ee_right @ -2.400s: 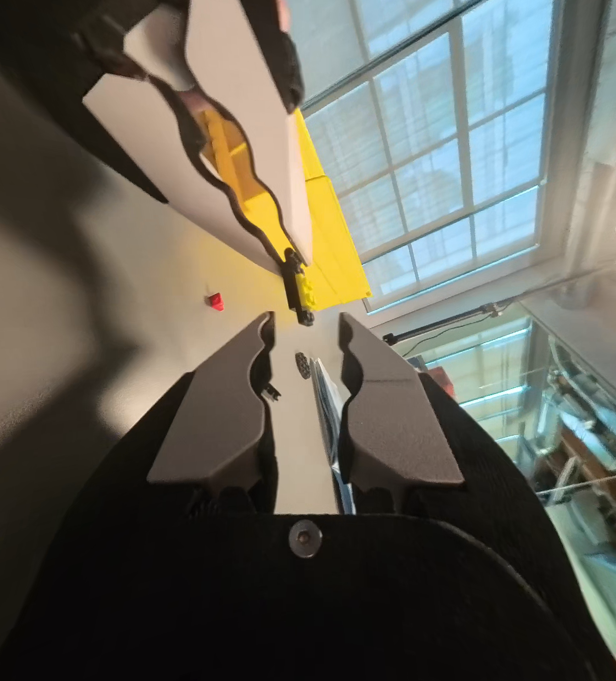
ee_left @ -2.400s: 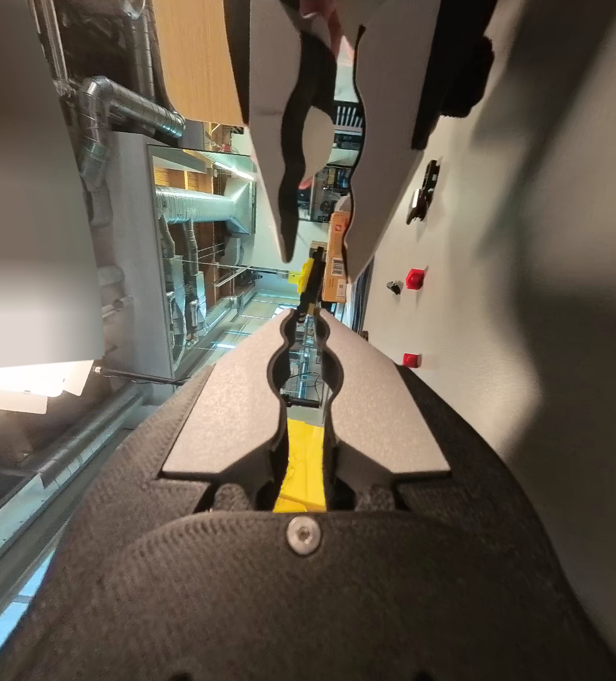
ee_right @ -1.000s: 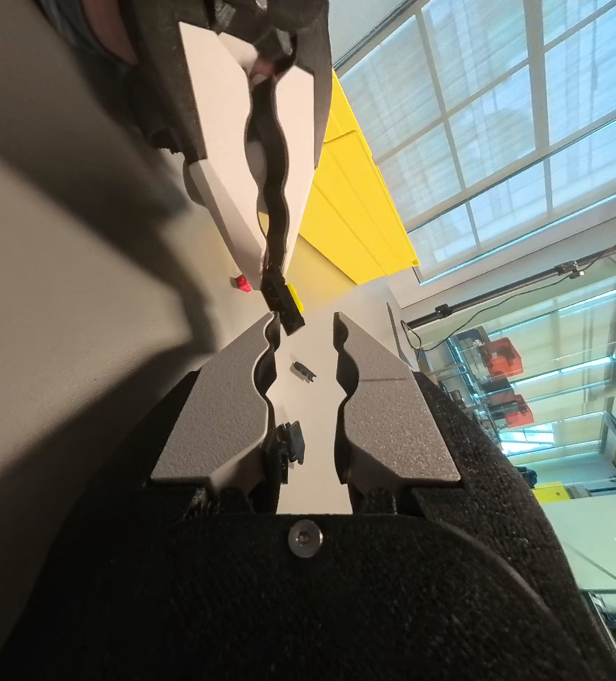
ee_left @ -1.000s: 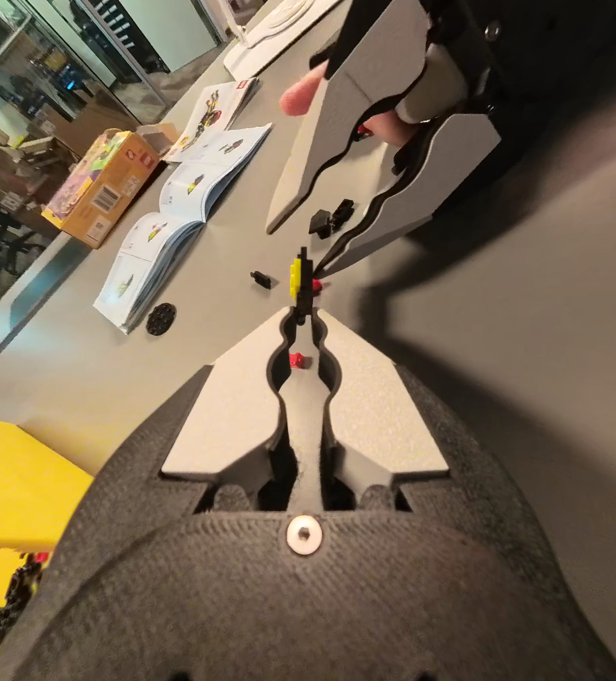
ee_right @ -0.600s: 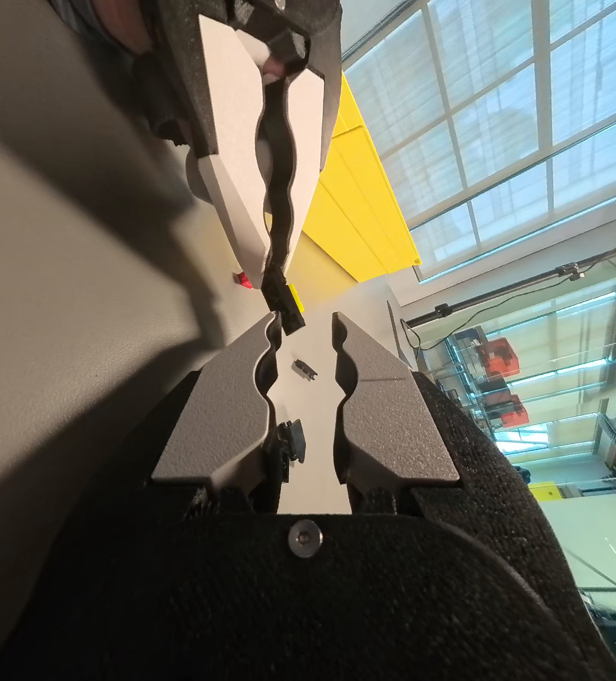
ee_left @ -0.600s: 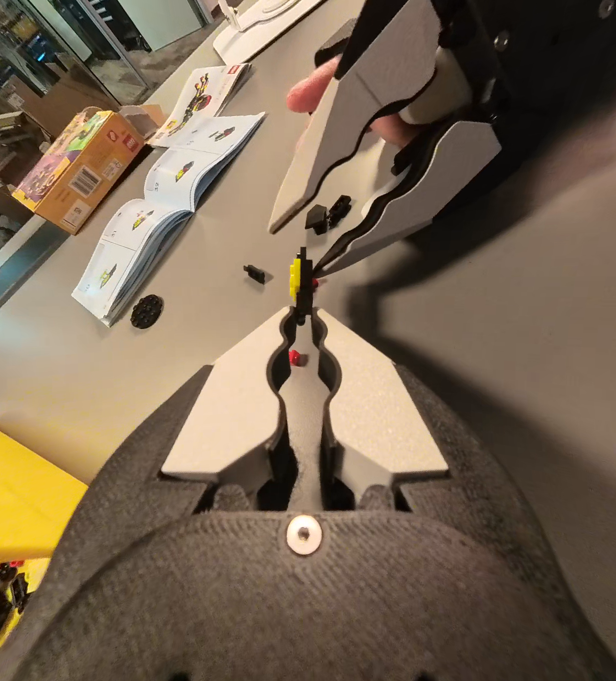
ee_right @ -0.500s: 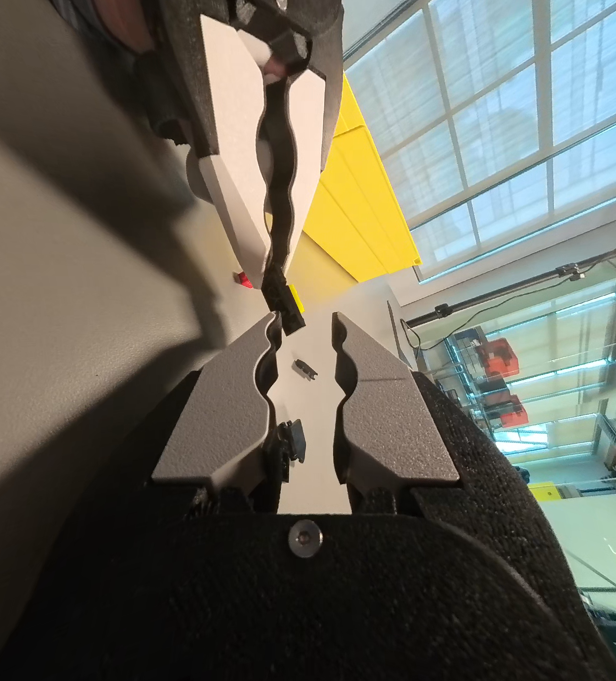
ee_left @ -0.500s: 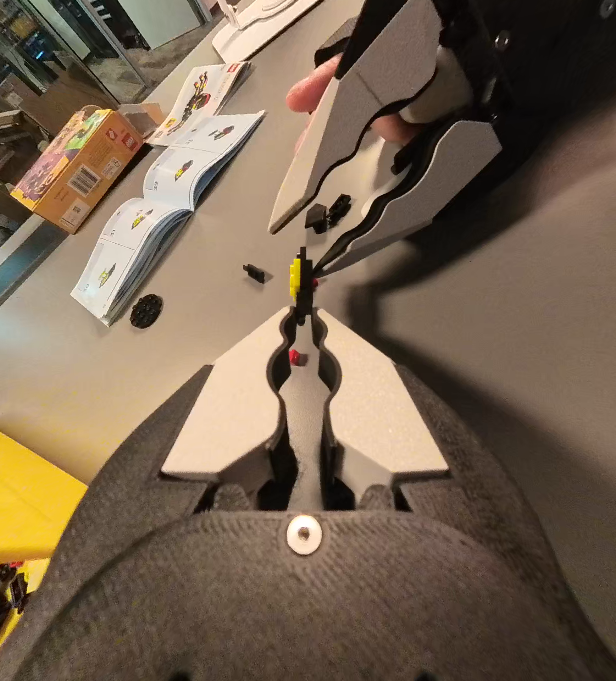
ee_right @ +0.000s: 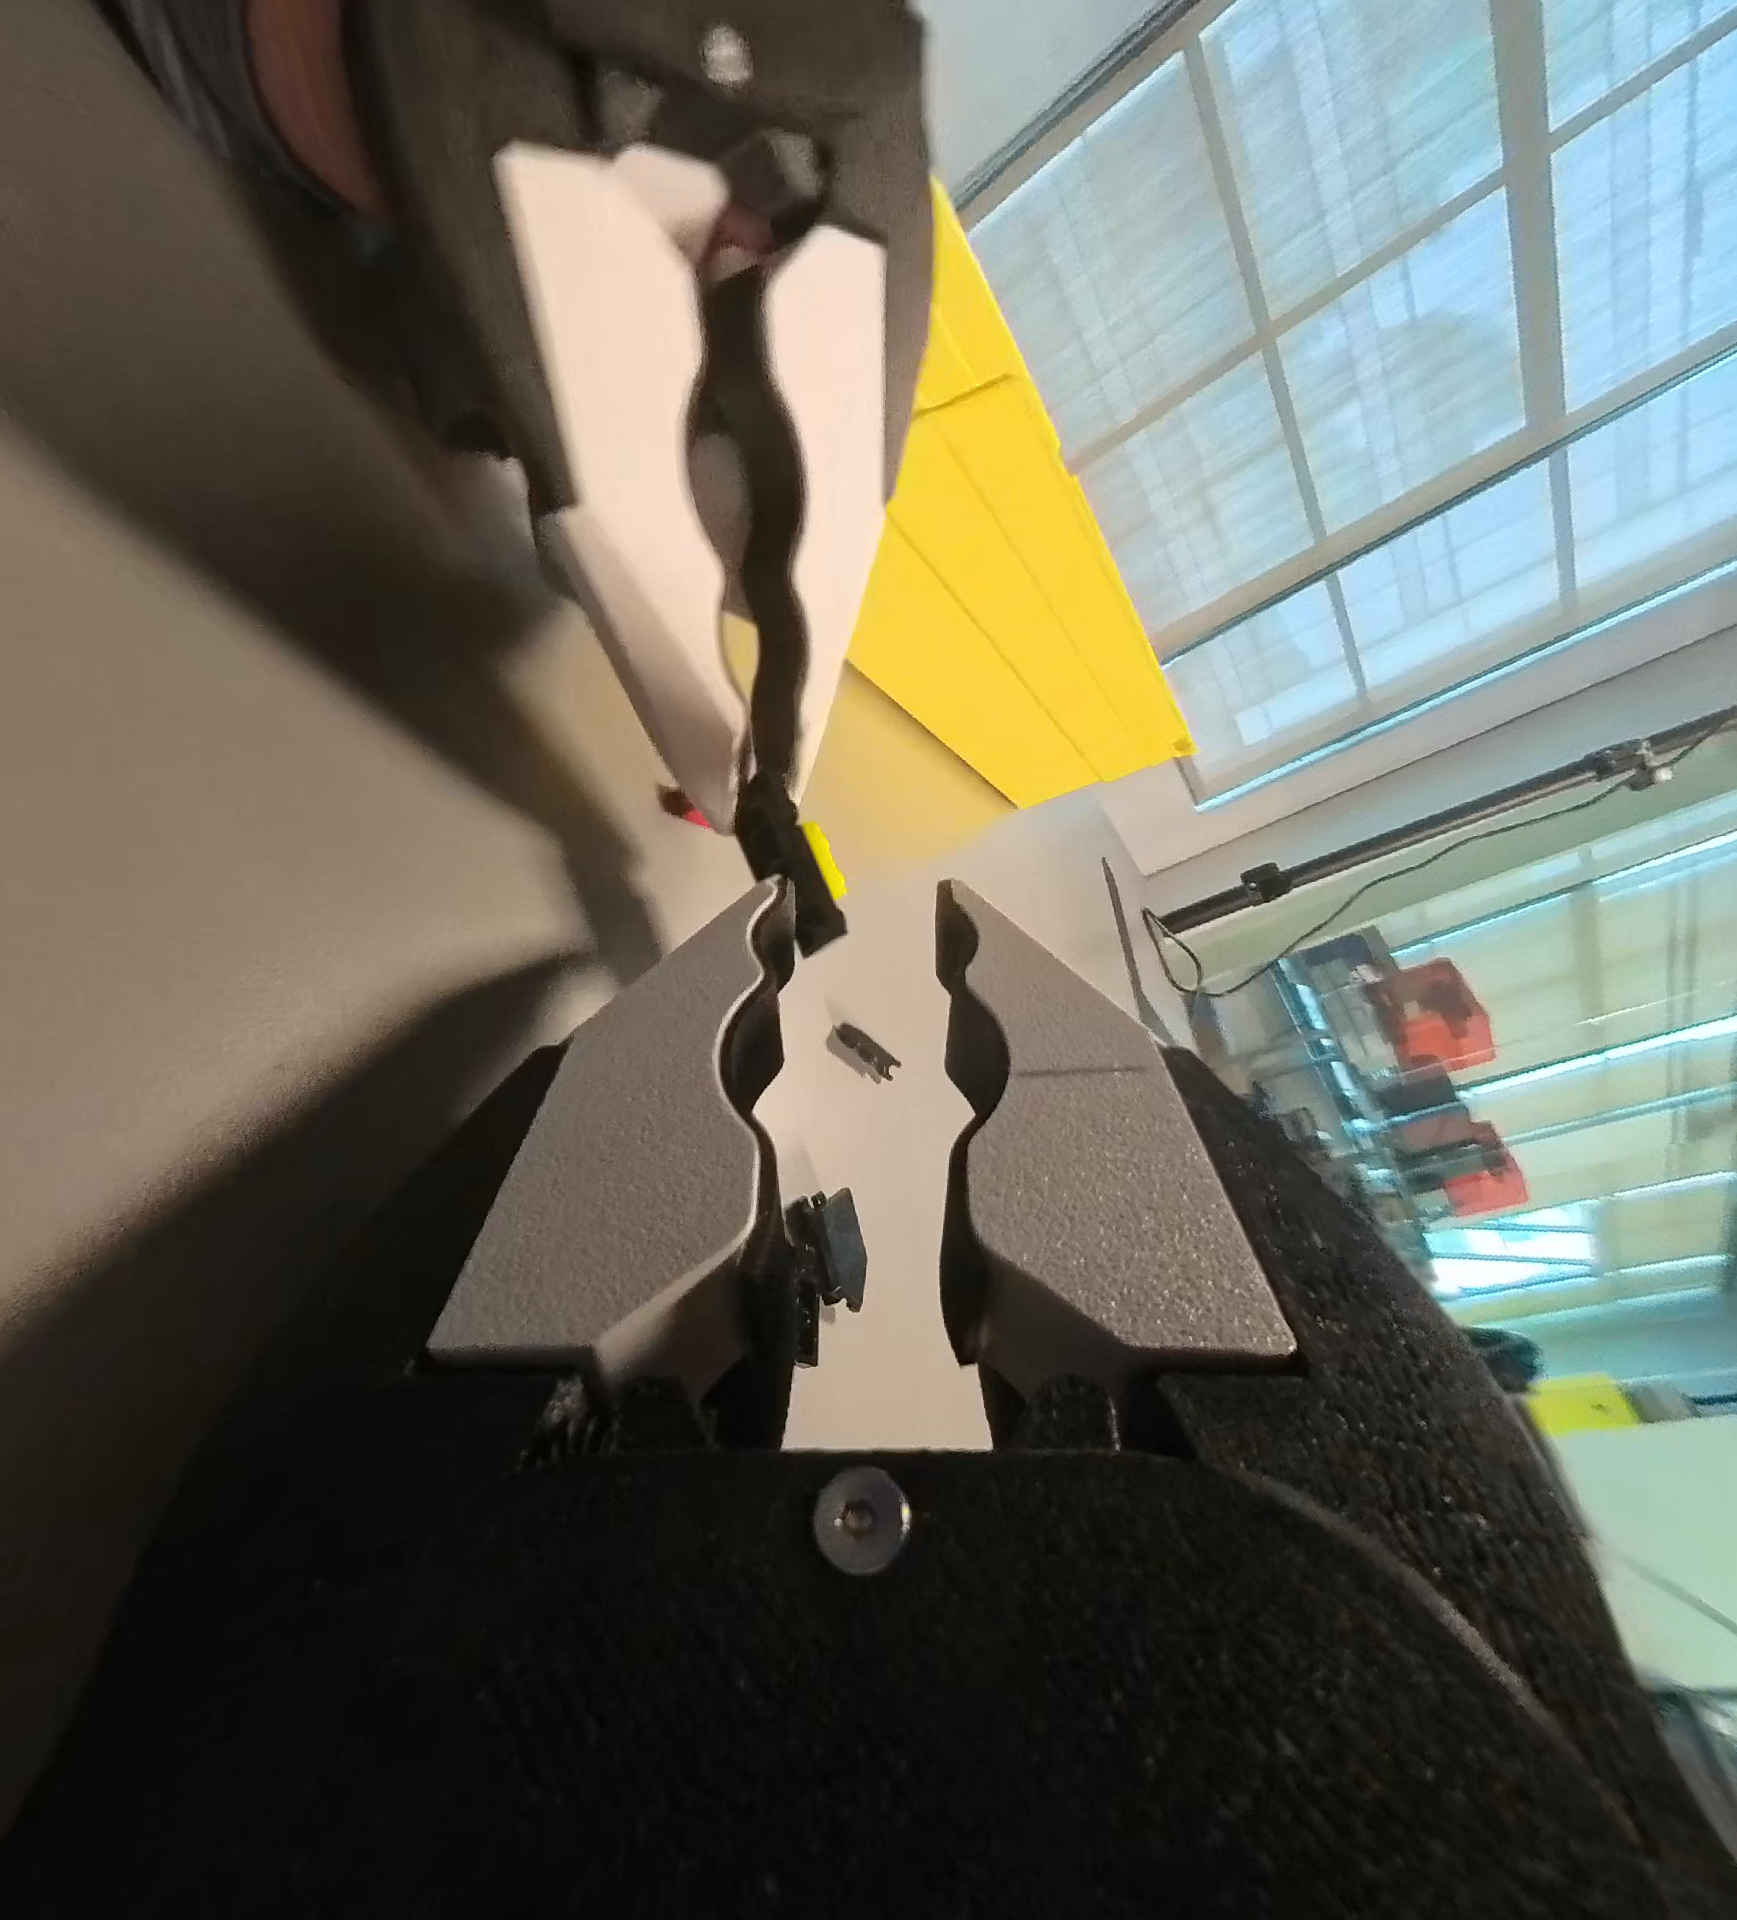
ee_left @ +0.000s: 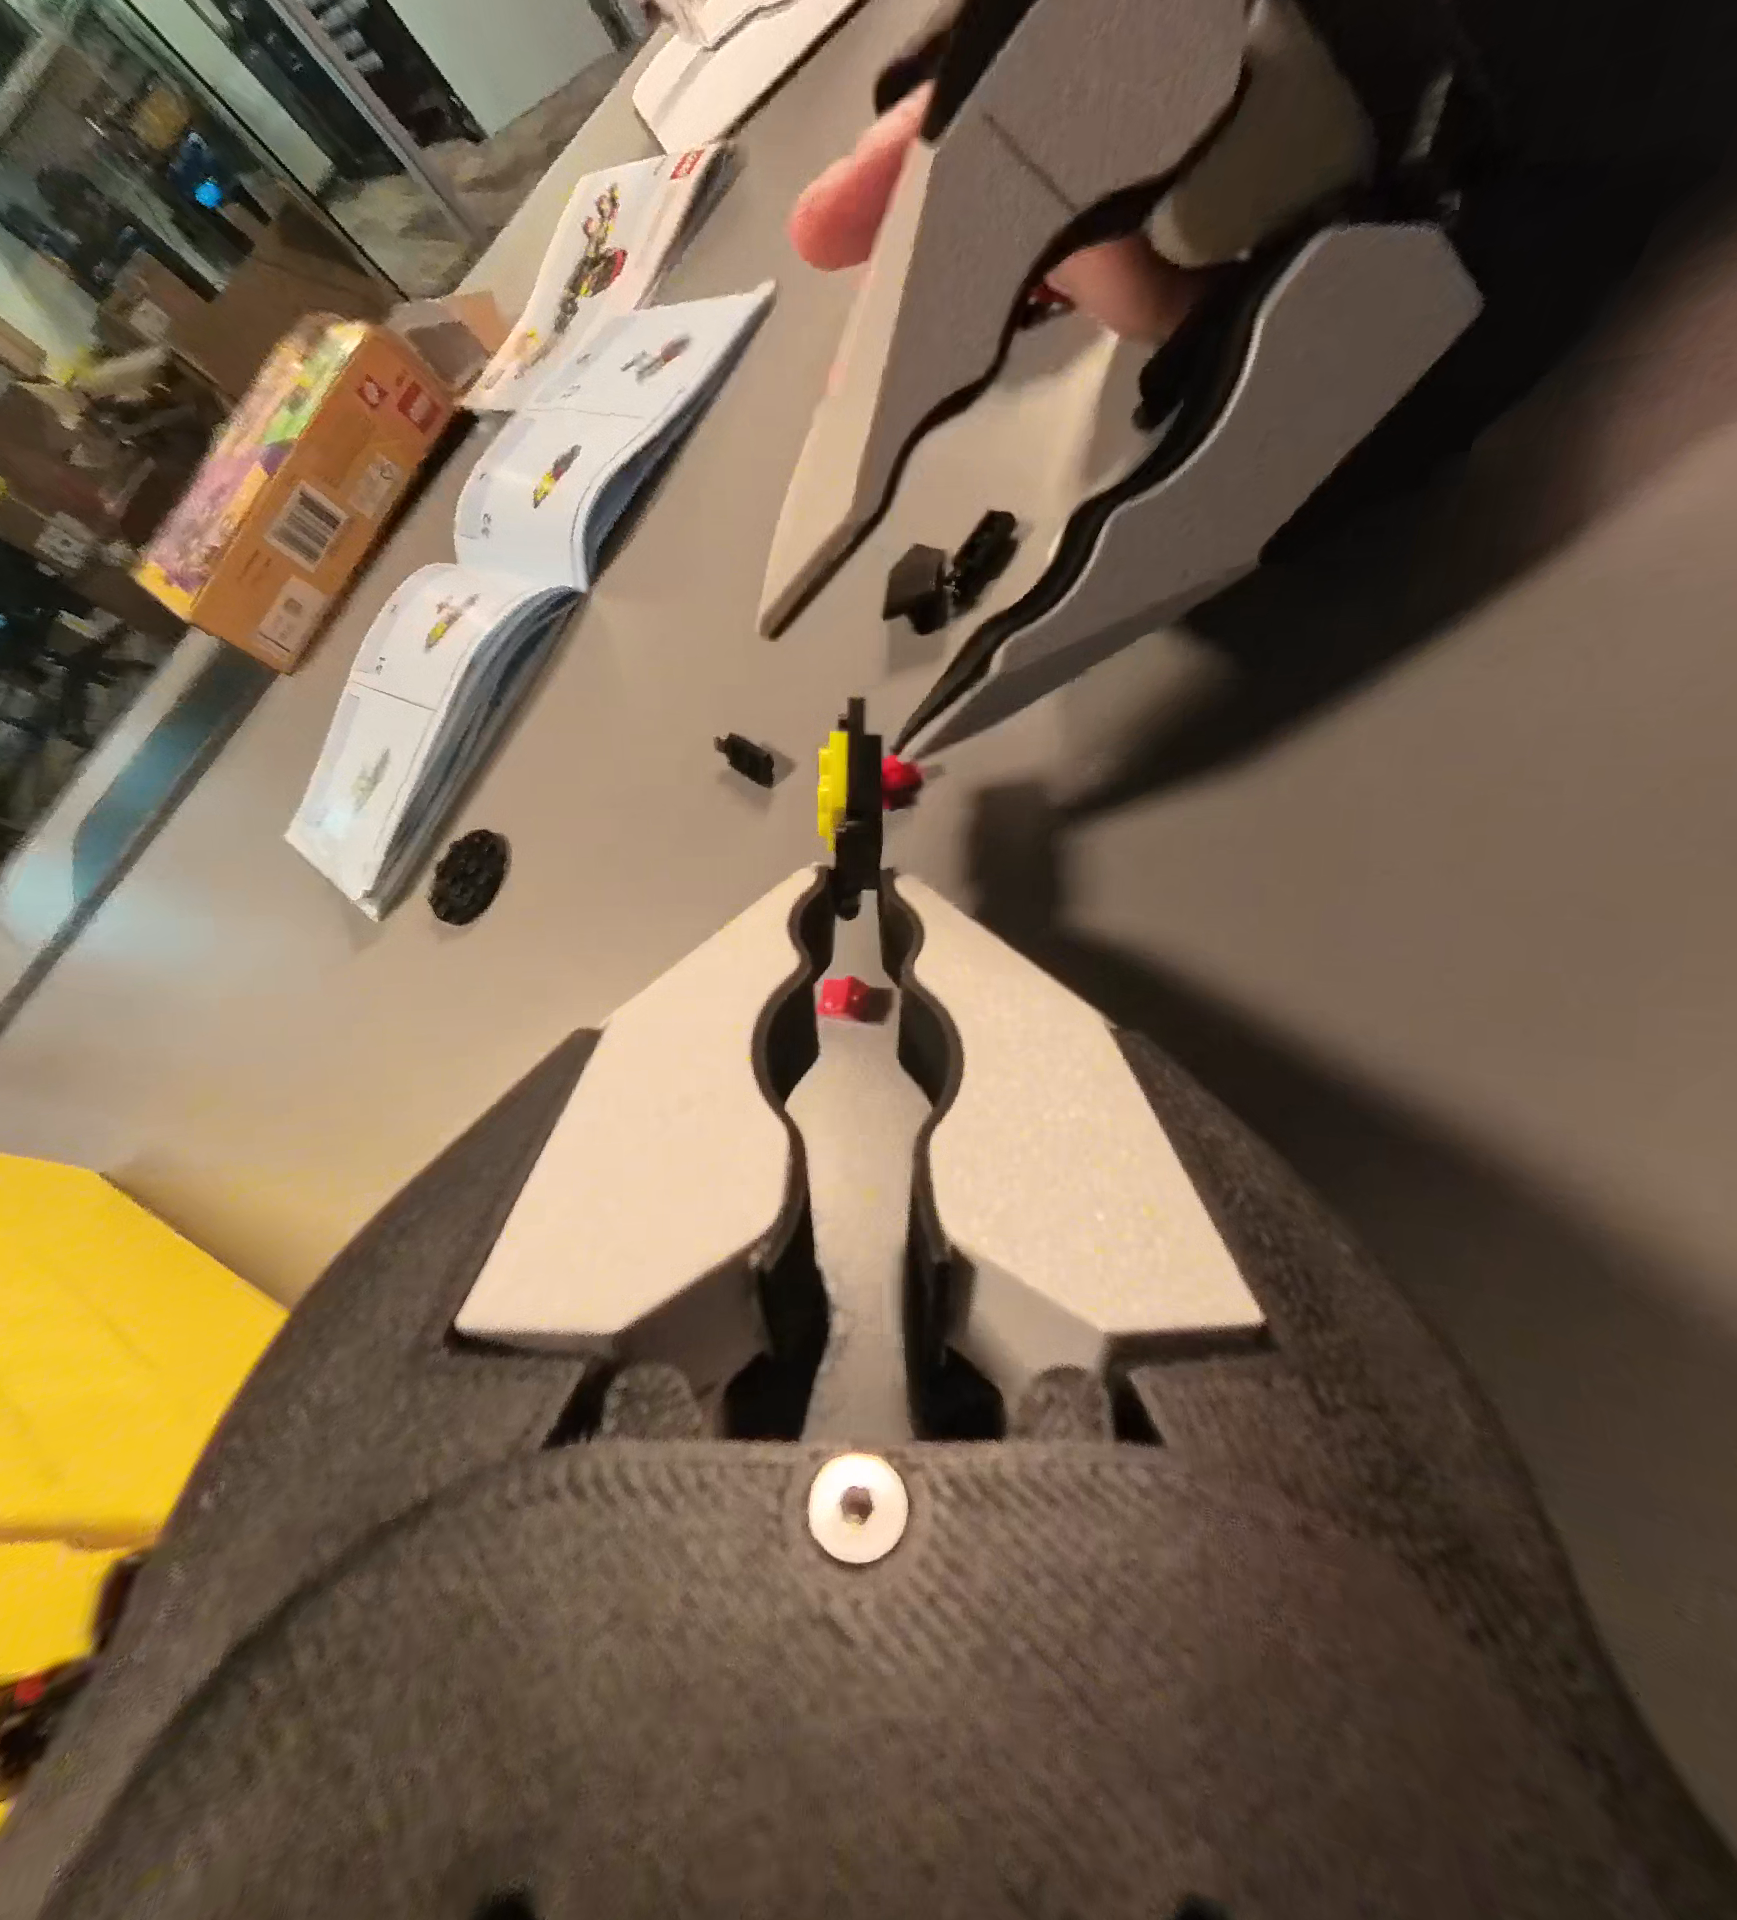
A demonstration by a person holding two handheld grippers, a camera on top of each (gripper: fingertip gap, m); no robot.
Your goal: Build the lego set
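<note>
A grey counter [ee_left: 1466,1039] spreads under and ahead of the left jaws, shadowed to their right. A yellow bin [ee_left: 33,1351] sits low to their left, close to the camera. Far ahead, at the counter's far end, lies a white sheet [ee_left: 739,62]. Beyond the counter's left edge is a dim, blurred room.

From the right jaws, the bin [ee_right: 1030,623] stands ahead and slightly right on the counter [ee_right: 116,727]. Tall gridded windows [ee_right: 1466,364] rise behind it. A black pole [ee_right: 1466,831] with a hanging cable runs to the right of the jaw tips, and red crates [ee_right: 1435,1008] sit behind glass farther right.
</note>
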